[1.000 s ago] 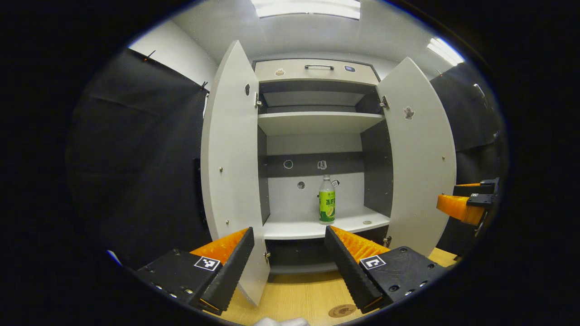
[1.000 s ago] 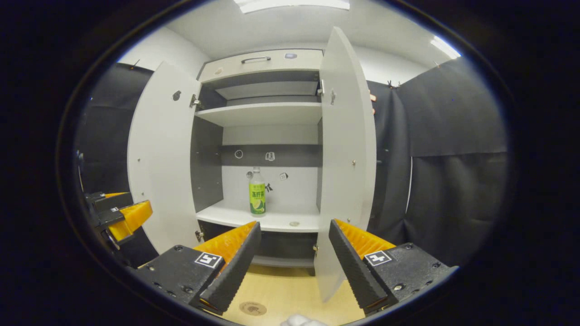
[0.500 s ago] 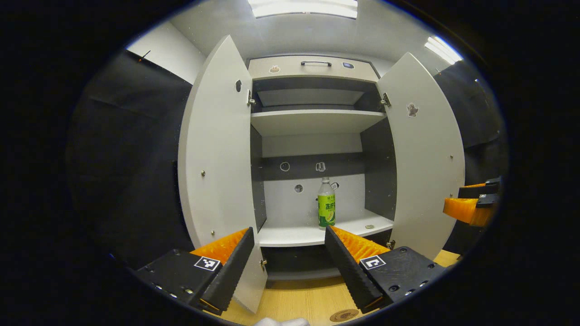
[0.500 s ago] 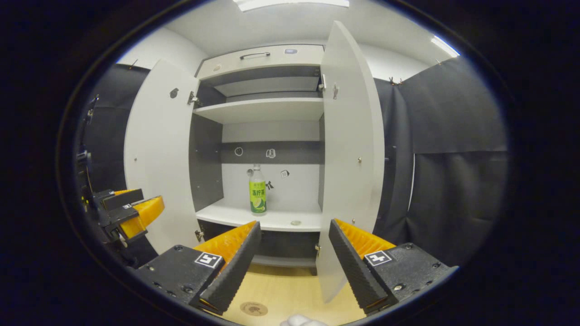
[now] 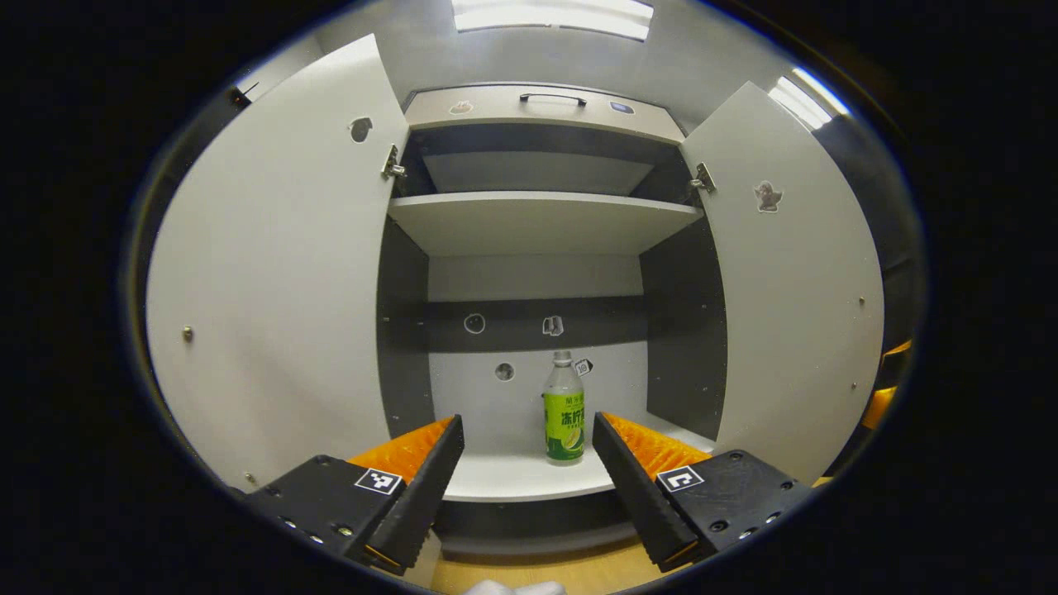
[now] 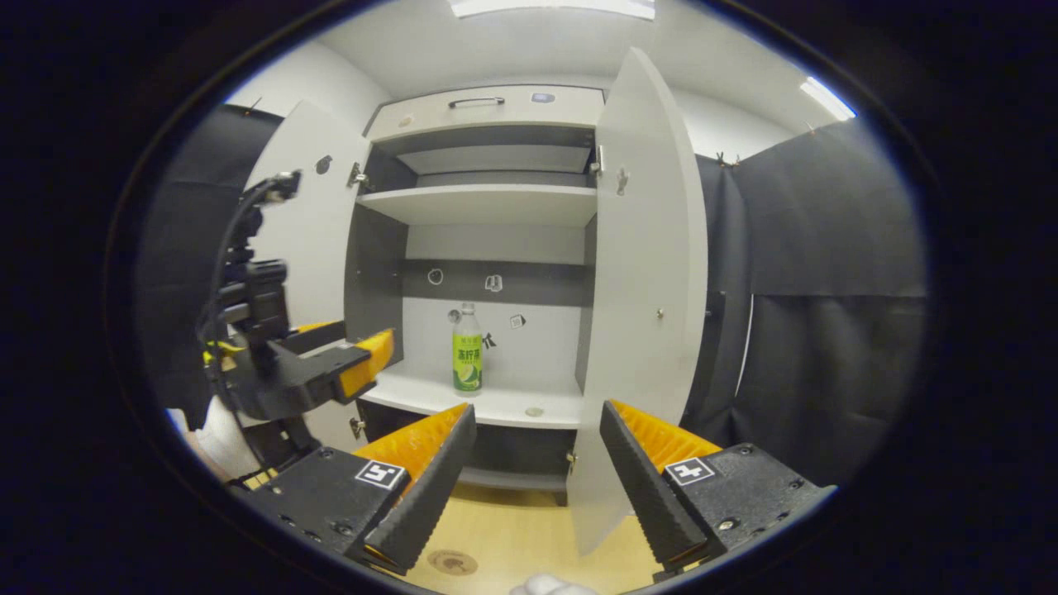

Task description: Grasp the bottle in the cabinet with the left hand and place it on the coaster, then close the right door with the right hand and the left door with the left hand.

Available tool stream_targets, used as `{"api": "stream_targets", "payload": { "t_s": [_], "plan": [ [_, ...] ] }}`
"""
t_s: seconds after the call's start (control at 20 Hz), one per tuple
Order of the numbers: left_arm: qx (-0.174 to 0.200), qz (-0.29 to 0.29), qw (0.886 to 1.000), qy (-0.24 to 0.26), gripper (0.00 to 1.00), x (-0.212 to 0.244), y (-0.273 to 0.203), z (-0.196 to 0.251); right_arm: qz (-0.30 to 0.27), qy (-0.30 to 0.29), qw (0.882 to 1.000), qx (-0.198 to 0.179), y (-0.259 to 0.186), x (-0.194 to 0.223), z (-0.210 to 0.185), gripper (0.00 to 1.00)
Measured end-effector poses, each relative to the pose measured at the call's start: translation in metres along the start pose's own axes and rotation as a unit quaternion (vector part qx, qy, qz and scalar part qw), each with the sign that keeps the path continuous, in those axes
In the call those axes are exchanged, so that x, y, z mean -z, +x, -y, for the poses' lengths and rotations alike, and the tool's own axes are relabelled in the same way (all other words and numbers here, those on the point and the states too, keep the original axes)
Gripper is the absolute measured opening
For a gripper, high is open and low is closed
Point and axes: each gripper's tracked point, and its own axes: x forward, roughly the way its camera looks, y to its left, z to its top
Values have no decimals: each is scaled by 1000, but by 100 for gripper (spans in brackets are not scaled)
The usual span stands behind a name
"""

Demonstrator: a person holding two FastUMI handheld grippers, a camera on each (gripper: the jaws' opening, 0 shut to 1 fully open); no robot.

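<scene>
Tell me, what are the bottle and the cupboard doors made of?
The bottle looks like clear plastic, since its top part is see-through, with a glossy green label wrapped around it. The doors look like painted or laminated board: flat, smooth, matte pale grey. I can't tell what lies under that coating.

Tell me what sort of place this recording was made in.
Most likely a staged test booth, not a real home: a white cabinet with both doors open stands on a wood-grain surface, black cloth hangs beside it, and a lone bottle sits on its lower shelf.
</scene>
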Motion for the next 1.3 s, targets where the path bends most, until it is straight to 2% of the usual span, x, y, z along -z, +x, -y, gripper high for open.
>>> {"api": "stream_targets", "payload": {
  "t_s": [0.1, 0.15, 0.2, 0.45, 0.5, 0.7, 0.8, 0.9, 0.95, 1.0, 1.05, 1.1, 1.15, 1.2, 1.25, 1.3],
  "plan": [
    [10, 5, 1000, -3, 96, 2, 32, 12, -6, -3, 1000, 6, -3, 1, 2, 99],
    [13, 4, 1000, -4, 96, 4, 49, 17, -9, -5, 1000, 8, -4, 2, 1, 95],
    [17, 1, 1000, -5, 96, 10, 66, 24, -13, -8, 1000, 10, -5, 3, 2, 99],
    [10, -31, 999, -17, 96, 46, 131, 37, -35, -13, 999, 25, -11, 17, 8, 99],
    [7, -39, 999, -17, 96, 54, 143, 37, -42, -11, 999, 24, -10, 21, 8, 95],
    [-27, -58, 998, -9, 96, 82, 180, 35, -64, -13, 997, 31, -7, 35, 17, 95],
    [-31, -61, 998, -5, 96, 95, 197, 41, -76, -8, 997, 29, -4, 41, 18, 95],
    [-31, -65, 997, 0, 96, 101, 201, 49, -80, -4, 996, 29, -4, 44, 22, 96],
    [-33, -68, 997, 5, 96, 102, 200, 53, -80, -4, 996, 31, -3, 44, 23, 99],
    [-34, -70, 997, 8, 96, 100, 196, 56, -80, -4, 996, 32, -3, 45, 25, 99],
    [-33, -74, 997, 7, 96, 102, 195, 60, -80, -4, 996, 32, -3, 46, 26, 95],
    [-31, -77, 997, 3, 96, 103, 196, 59, -80, -4, 996, 31, -4, 46, 25, 99],
    [-34, -77, 996, 1, 93, 103, 196, 58, -80, -5, 996, 31, -4, 46, 26, 99],
    [-38, -78, 996, -2, 92, 104, 195, 53, -81, -7, 996, 32, -4, 47, 25, 96],
    [-39, -79, 996, -6, 77, 103, 194, 51, -81, -7, 996, 32, -6, 47, 26, 95],
    [-32, -76, 997, -13, 77, 101, 192, 53, -80, -5, 996, 32, -7, 46, 27, 96]
  ]
}}
